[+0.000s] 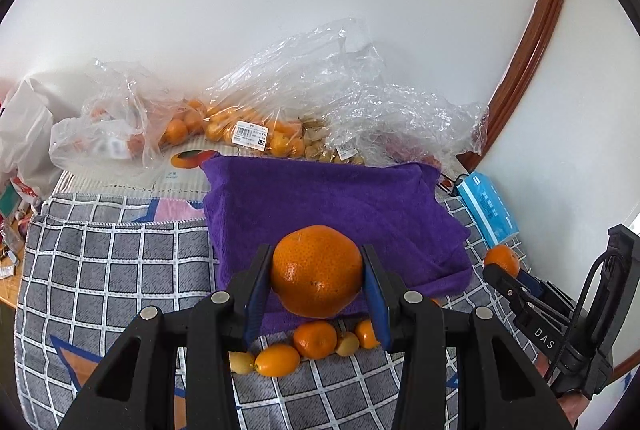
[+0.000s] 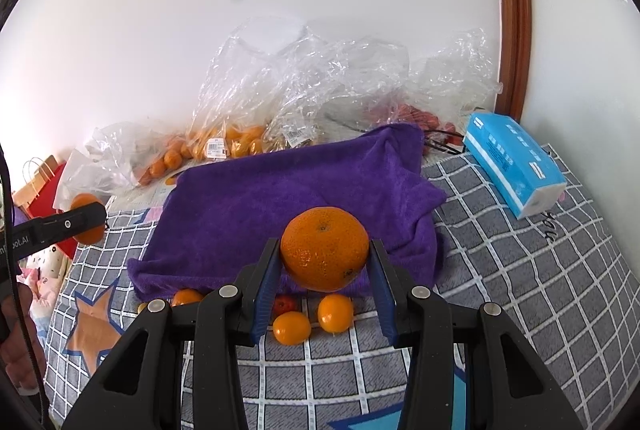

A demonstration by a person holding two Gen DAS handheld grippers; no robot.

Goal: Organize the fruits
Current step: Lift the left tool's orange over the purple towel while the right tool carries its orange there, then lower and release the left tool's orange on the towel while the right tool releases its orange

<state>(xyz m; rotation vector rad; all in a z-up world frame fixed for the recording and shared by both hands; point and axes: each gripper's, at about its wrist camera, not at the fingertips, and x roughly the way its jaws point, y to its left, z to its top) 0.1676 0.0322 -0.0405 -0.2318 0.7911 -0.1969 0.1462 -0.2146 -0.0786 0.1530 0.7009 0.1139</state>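
Observation:
In the left wrist view my left gripper point(image 1: 317, 255) is shut on a large orange point(image 1: 316, 278), held above the near edge of a purple towel point(image 1: 328, 198). My right gripper point(image 2: 325, 245) grips a second large orange point(image 2: 324, 254) over the same towel point(image 2: 280, 198). Each gripper also shows in the other's view: the right one point(image 1: 505, 272) with its orange point(image 1: 502, 258) at the right, the left one point(image 2: 86, 219) with its orange point(image 2: 85, 201) at the left. Several small loose fruits point(image 1: 315, 339) point(image 2: 335, 312) lie on the checked cloth by the towel's front edge.
Clear plastic bags of small oranges point(image 1: 240, 128) point(image 2: 228, 146) are heaped along the white wall behind the towel. A blue tissue pack point(image 2: 516, 166) point(image 1: 490, 208) lies at the right on the grey checked cloth point(image 2: 520, 270). Paper bags point(image 2: 44, 182) stand far left.

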